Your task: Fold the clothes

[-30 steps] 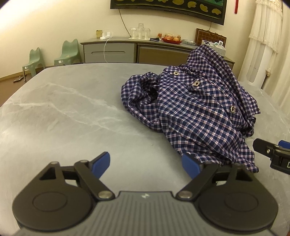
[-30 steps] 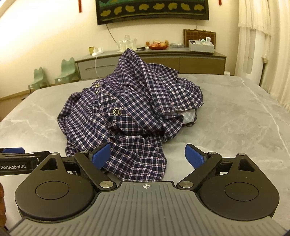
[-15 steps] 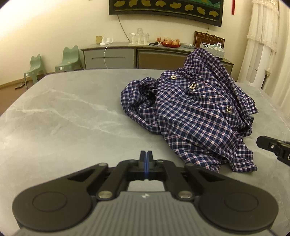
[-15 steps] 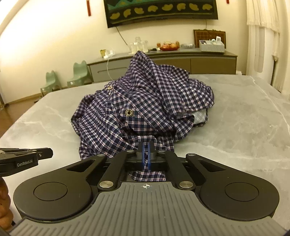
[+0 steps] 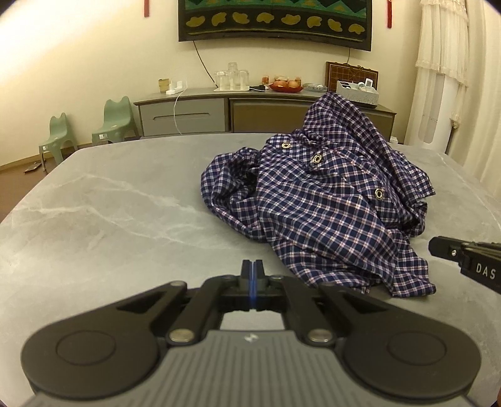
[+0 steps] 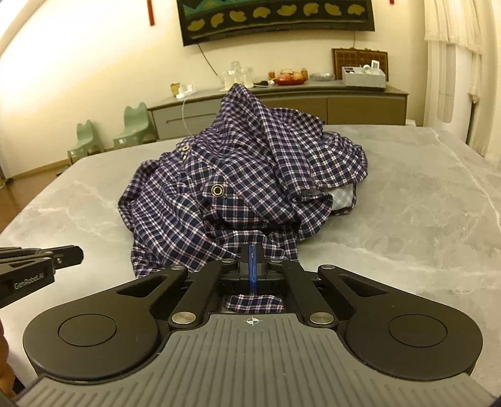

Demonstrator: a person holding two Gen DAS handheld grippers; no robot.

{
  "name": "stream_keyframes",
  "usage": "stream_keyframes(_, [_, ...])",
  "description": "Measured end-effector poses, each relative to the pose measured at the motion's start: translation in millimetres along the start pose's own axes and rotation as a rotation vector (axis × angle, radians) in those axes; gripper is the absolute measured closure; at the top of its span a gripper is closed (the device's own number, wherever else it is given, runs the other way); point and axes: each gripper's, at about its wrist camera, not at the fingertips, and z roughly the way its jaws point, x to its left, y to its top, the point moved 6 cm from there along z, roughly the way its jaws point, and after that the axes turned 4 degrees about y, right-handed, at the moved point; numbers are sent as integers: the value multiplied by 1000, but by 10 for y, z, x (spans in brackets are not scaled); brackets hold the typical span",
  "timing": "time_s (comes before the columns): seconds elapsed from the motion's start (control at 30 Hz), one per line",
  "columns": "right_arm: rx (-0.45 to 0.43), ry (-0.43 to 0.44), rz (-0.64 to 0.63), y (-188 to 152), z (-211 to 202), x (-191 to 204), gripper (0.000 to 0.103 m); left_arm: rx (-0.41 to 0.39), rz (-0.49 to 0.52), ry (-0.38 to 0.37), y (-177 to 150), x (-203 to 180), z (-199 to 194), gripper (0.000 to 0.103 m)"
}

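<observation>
Room: cream walls, a dark wall hanging with yellow shapes (image 5: 275,22), white curtains (image 5: 438,59) at the right edge.
Sideboard: a long grey sideboard (image 5: 219,112) against the far wall carries glassware (image 5: 231,76), a red dish of fruit (image 5: 286,86) and a grey box of small items (image 5: 357,92).
Chairs: two small green chairs (image 5: 116,120) stand on the floor left of the sideboard.
Worktop: a grey marbled worktop (image 5: 109,203) with pale veins fills the foreground of both views.
Shirt: a navy checked shirt (image 5: 328,200) with white and red lines lies crumpled in a heap on the worktop, right of centre in the left wrist view and centred in the right wrist view (image 6: 244,175); one part rises to a peak toward the sideboard, and round metal snaps (image 5: 317,158) show along a front edge.
Left tool: the left tool (image 5: 253,275) has its blue-padded fingers pressed together with nothing between them; it is above bare worktop just beside the shirt's near hem.
Right tool: the right tool (image 6: 253,263) is clenched too, its tips over the shirt's near edge; checked cloth shows in the opening behind the fingers, but whether any is pinched between the pads cannot be told.
Cross views: each tool's black tip shows at the edge of the other's view.
</observation>
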Motion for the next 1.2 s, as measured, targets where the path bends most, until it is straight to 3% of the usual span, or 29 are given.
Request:
stream_keyframes(0.1, [0,-24,-3,-3,16,-9,103,15,-14,-11,-11,25,31,97])
stream_keyframes(0.13, [-1,-32,-3,-3,23,-13,103,20,-31,-19,-10,43,39,82])
stream_keyframes(0.17, [-3,-38,-4,-2,30,-17,93,21,-49,-15,-7,64,44,45])
stream_keyframes(0.23, [-6,-52,-5,0,43,-24,53,-1,-90,-7,17,109,32,0])
stream_keyframes(0.27, [-7,-59,-6,1,50,-28,22,-29,-118,-5,43,130,13,0])
stream_keyframes(0.3, [-22,-67,-3,15,43,-39,8,-46,-136,-6,82,134,8,0])
stream_keyframes(0.47, [-46,-86,-21,266,157,-130,7,-22,-111,-62,467,8,186,0])
stream_keyframes(0.67, [40,-93,-77,406,854,-242,2,97,-137,-153,680,-343,913,0])
stream_keyframes(0.7, [55,-94,-87,427,972,-260,4,113,-136,-154,656,-404,1036,0])
stream_keyframes(0.73, [70,-95,-96,448,1091,-279,6,123,-134,-154,618,-443,1151,7])
stream_keyframes(0.77, [84,-97,-106,470,1209,-298,24,132,-131,-148,589,-466,1235,41])
stream_keyframes(0.8, [101,-74,-80,471,1269,-324,57,132,-130,-147,590,-454,1270,62])
stream_keyframes(0.83, [119,-44,-44,468,1312,-352,69,128,-130,-149,600,-433,1290,89])
stream_keyframes(0.87, [104,-32,-19,523,1283,-375,103,93,-148,-151,670,-378,1239,97])
stream_keyframes(0.93, [-68,-13,14,816,938,-363,103,-59,-191,-184,1001,-218,896,98])
stream_keyframes(1.03, [-417,86,-32,1315,-56,-11,103,-286,-217,-240,1411,7,58,100])
stream_keyframes(1.07, [-488,122,-56,1392,-373,123,103,-304,-207,-246,1395,47,-120,99])
stream_keyframes(1.1, [-527,150,-73,1404,-639,225,103,-304,-190,-248,1331,77,-261,99])
stream_keyframes(1.13, [-510,156,-81,1331,-736,273,103,-303,-173,-250,1268,106,-402,99])
stream_keyframes(1.17, [-480,157,-85,1239,-787,308,103,-223,-125,-235,1056,58,-342,99])
stream_keyframes(1.2, [-373,161,-75,1024,-657,309,102,-118,-67,-214,795,-12,-223,99])
